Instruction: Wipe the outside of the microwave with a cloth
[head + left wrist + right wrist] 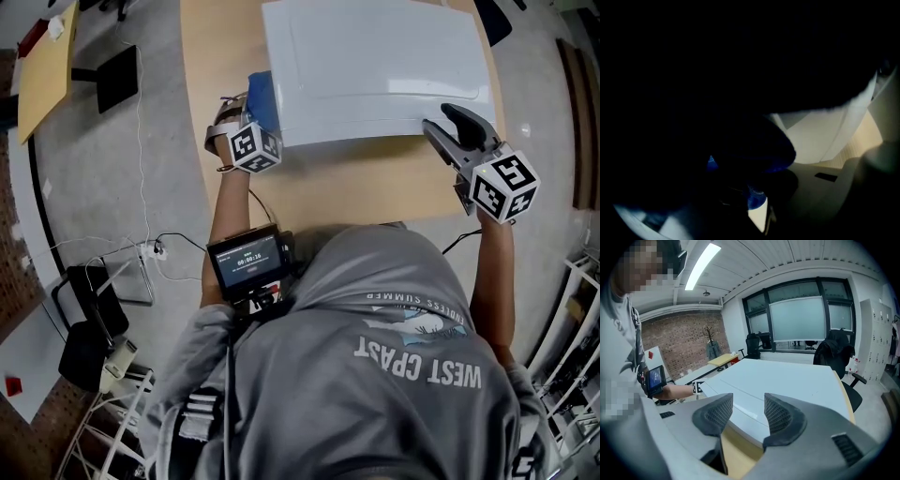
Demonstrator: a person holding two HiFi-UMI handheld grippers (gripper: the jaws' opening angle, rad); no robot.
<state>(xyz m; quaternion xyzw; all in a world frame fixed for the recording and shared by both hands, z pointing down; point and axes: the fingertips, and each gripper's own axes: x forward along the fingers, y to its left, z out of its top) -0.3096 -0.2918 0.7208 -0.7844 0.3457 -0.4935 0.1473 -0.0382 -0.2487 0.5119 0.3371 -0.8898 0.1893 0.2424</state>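
The left tongs (246, 120) are closed on the blue cloth (262, 101) and hold it against the left wall of the white microwave (375, 66), toward the left edge of the tabletop (375, 187), ready for wiping. The right tongs (746, 411) wait open and empty at its near right corner.

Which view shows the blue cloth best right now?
Head view: the blue cloth lies lit against the left side of the microwave. The left gripper view is nearly black, showing only blue glints. The right gripper view misses it.
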